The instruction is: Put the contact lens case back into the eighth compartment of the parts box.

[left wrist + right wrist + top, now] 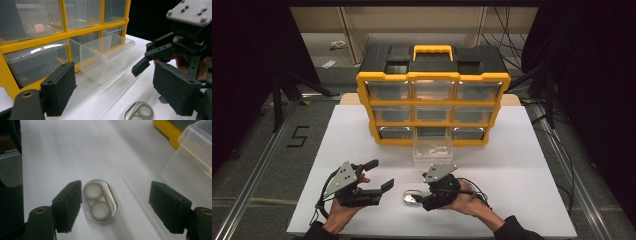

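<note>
**High view: lens case not yet gripped, drawer waiting**

High view is showing us both grippers working near the front of the table, with the lens case (411, 197) lying flat just in front of the clear drawer (432, 151), which is sitting pulled out of the organizer (433, 100). We are judging the job as barely begun: the drawer is out, but the case is not yet picked up, so grasping and placing it are what is left.

We are holding the right gripper (418, 199) wide open around the case, gripping nothing. The left gripper (381, 175) is also gaping open and empty, off to the case's left.

Right gripper view is showing the case (100, 201) closer to one pad (70, 203) than to the other, a detail the high view is hiding. Left gripper view is giving us the drawer's (105, 58) depth.
</note>
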`<state>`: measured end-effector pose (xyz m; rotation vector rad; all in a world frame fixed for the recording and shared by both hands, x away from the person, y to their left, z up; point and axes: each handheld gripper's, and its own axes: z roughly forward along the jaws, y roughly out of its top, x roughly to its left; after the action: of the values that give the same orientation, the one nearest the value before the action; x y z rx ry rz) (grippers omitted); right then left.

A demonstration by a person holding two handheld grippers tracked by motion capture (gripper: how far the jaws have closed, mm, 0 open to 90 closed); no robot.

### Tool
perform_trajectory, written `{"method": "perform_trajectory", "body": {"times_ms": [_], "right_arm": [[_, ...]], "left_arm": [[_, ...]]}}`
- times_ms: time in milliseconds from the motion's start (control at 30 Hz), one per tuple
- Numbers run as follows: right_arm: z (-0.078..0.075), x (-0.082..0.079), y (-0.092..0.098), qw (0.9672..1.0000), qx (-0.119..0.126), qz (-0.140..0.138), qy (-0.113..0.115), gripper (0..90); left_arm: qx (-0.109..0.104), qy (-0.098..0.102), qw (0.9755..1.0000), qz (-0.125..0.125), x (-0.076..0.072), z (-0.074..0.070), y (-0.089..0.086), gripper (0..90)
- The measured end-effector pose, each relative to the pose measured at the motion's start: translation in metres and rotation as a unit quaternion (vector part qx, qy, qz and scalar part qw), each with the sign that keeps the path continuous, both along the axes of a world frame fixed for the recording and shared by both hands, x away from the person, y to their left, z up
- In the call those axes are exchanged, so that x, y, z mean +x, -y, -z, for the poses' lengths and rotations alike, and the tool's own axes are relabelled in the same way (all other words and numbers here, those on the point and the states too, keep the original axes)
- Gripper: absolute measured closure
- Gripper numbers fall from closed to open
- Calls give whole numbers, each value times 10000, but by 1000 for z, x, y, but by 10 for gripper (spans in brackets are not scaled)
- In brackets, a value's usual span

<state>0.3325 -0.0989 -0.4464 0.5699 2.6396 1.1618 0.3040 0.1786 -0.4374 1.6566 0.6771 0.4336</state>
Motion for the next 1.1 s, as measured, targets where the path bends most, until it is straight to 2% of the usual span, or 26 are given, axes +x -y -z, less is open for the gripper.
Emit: {"method": "perform_trajectory", "body": {"times_ms": [233,700,1100], "right_arm": [[6,1,-8,9995,-289,-120,-85,282],[20,3,-23,9967,-674,-420,-167,304],[30,4,-32,9938,-939,-555,-228,342]], "left_arm": [[16,13,10000,6,-1,0,0,183],[26,2,10000,29,-1,1,0,182],[39,2,10000,43,-1,1,1,182]]}}
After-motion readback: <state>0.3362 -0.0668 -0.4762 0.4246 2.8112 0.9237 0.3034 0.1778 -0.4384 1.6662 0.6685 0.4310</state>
